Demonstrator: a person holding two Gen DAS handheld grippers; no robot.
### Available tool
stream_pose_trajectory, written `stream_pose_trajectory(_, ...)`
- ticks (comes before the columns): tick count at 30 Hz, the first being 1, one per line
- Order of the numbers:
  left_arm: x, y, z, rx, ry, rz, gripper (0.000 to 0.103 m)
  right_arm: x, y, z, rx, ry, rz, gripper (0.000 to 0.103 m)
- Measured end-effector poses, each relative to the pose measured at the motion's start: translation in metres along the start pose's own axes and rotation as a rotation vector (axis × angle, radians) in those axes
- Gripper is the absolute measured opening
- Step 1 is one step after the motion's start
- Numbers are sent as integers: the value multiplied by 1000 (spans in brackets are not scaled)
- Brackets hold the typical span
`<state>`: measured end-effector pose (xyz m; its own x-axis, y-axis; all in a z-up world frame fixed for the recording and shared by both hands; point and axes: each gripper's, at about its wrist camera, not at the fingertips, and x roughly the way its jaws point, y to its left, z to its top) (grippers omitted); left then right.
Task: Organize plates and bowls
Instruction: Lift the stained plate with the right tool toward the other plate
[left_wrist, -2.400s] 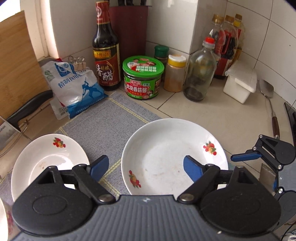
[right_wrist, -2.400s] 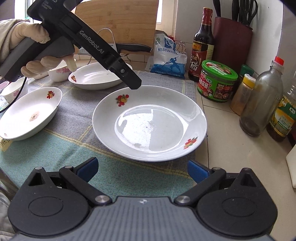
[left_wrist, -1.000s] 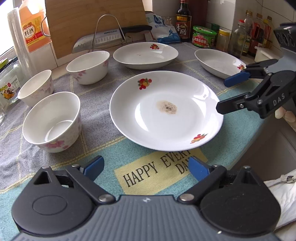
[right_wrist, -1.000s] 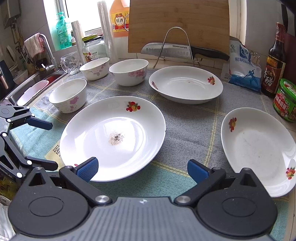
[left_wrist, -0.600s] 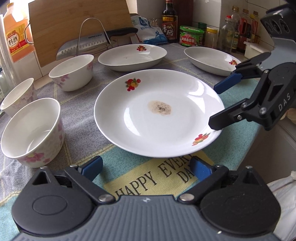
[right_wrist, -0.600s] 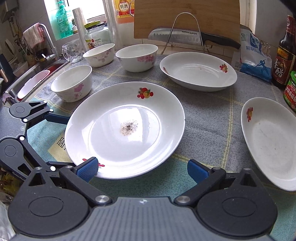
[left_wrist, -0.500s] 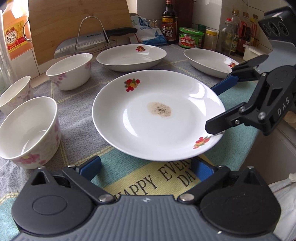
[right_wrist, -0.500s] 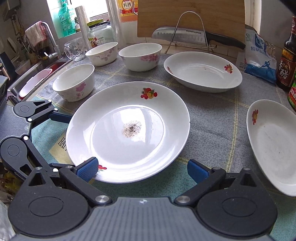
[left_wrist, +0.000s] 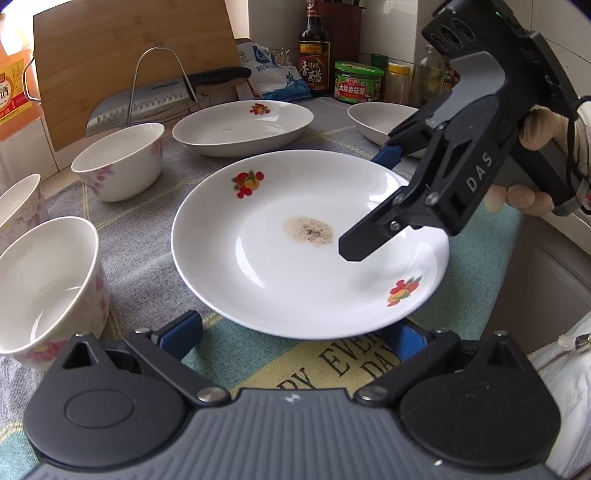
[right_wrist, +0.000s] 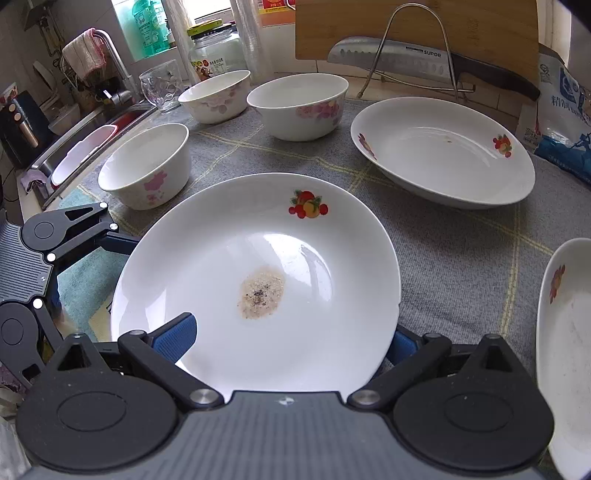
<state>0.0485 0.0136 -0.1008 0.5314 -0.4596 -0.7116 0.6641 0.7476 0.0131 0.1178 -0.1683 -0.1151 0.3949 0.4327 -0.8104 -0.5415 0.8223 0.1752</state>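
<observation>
A knife (right_wrist: 424, 55) rests on a wire rack (right_wrist: 417, 48) before an upright cutting board (left_wrist: 129, 48), with a vinegar bottle (left_wrist: 314, 59), green-lidded jar (left_wrist: 356, 83) and blue-printed bag (left_wrist: 273, 74) alongside.

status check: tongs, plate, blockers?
Left tongs open, right tongs open, both straddling the stained plate's rim. Plate flat on the cloth, ungripped. Nothing blocking.

Left wrist view: low and close at near rim of stained plate (left_wrist: 310, 243), facing across counter toward cutting board (left_wrist: 133, 55) and back-corner bottles. Right wrist view: close over same plate (right_wrist: 255, 284) from adjacent side, tilted down, facing sink (right_wrist: 81, 147) and window. Shared: plate, floral bowls, knife rack.
</observation>
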Motion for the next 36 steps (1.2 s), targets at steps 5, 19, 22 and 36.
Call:
stream_pose_trajectory(5,1,-1,1,40,-9,-19,103,5,-8,10,-20,14,31,103)
stream_pose_trajectory(19,0,-4,5,120,-19,-25,103,13,-19,26,-12,42,111,103)
stream_pose_trajectory(22,0,-5,5,121,-19,-25,103,14,-20,27,-11,45,118,103)
stream_pose_trajectory(36,-1,-7,10,133,2,-24,101,13,-26,31,67,69,151,103)
